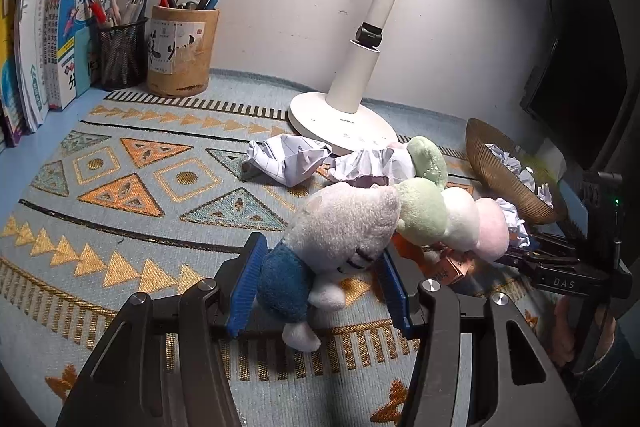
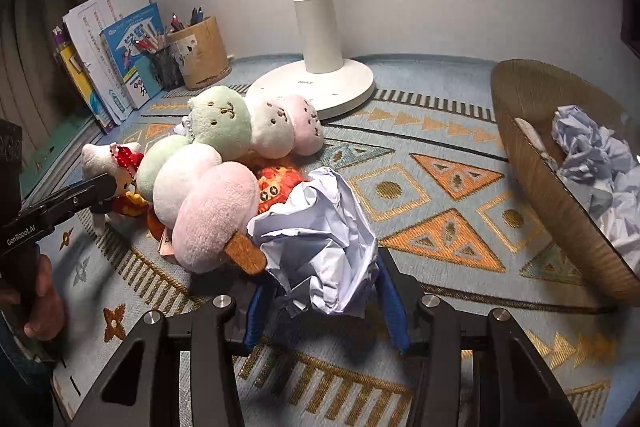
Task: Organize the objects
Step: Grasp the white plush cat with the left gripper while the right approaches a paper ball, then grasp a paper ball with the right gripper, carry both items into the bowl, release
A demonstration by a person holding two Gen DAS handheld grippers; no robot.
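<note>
Gripping a plush cat, the left gripper squeezes it. Right gripper clamps crumpled paper near the basket.

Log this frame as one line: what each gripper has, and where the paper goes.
left gripper: shut on white-and-blue plush doll | right gripper: shut on crumpled white paper ball | round woven brown basket: holds paper balls

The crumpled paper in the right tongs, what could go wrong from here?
1. The crumpled paper bulges past the right tongs; it might slip before reaching the woven basket.
2. It sits against the dango plush, whose stick could snag as it lifts.
3. The left tongs hold the cat plush in the same pile; neighbours may drag.
</note>
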